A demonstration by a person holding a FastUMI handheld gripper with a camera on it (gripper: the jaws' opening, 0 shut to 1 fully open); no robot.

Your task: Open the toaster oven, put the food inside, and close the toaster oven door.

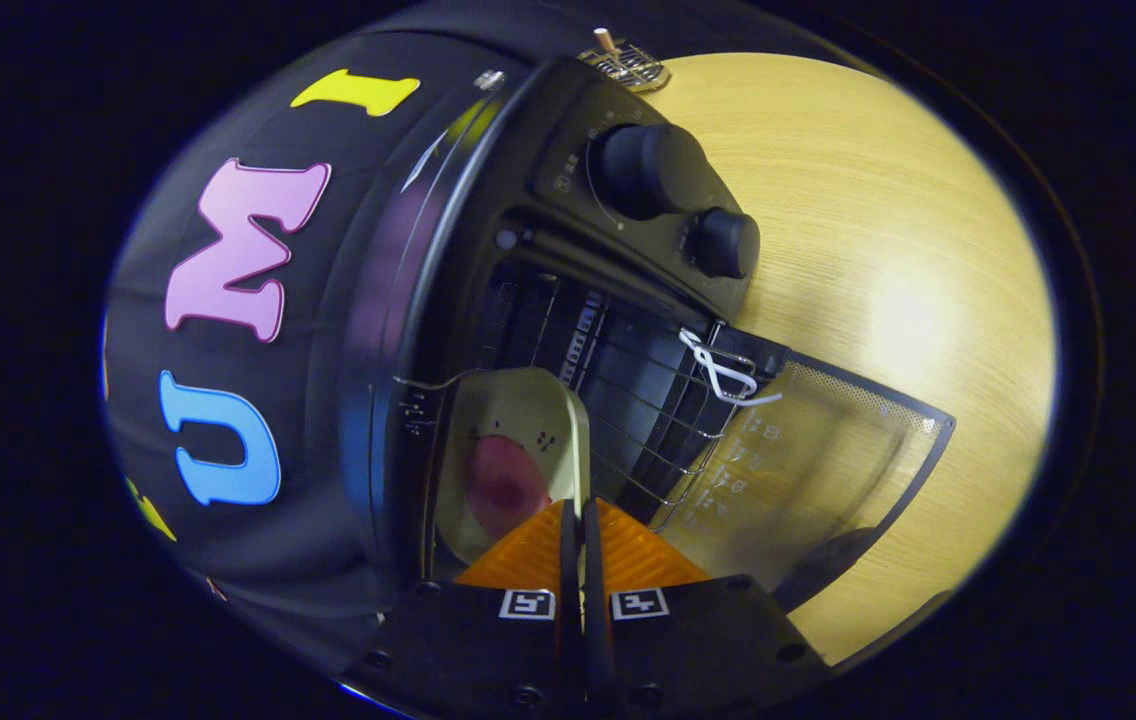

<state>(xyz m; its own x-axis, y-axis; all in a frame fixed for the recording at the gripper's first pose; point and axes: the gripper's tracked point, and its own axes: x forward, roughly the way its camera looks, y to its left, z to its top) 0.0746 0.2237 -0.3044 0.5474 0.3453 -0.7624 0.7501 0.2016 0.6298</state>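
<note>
Two fingers of the gripper [582, 525] sit pressed almost together, only a thin slit between them, and they appear to pinch the near edge of a tray [488, 405], though the exact contact is hard to see. The tray is pale, with rounded corners and a raised rim; a round pink piece of food [503, 485] lies on it just ahead of the fingers. Its long axis runs away from the fingers into the oven [568, 300]. The tray rests on the wire rack [653, 420] inside the black oven. The glass door [818, 470] hangs open over a light wooden table [888, 250]. Beyond, two dark knobs [648, 170] sit on the oven's front.
</note>
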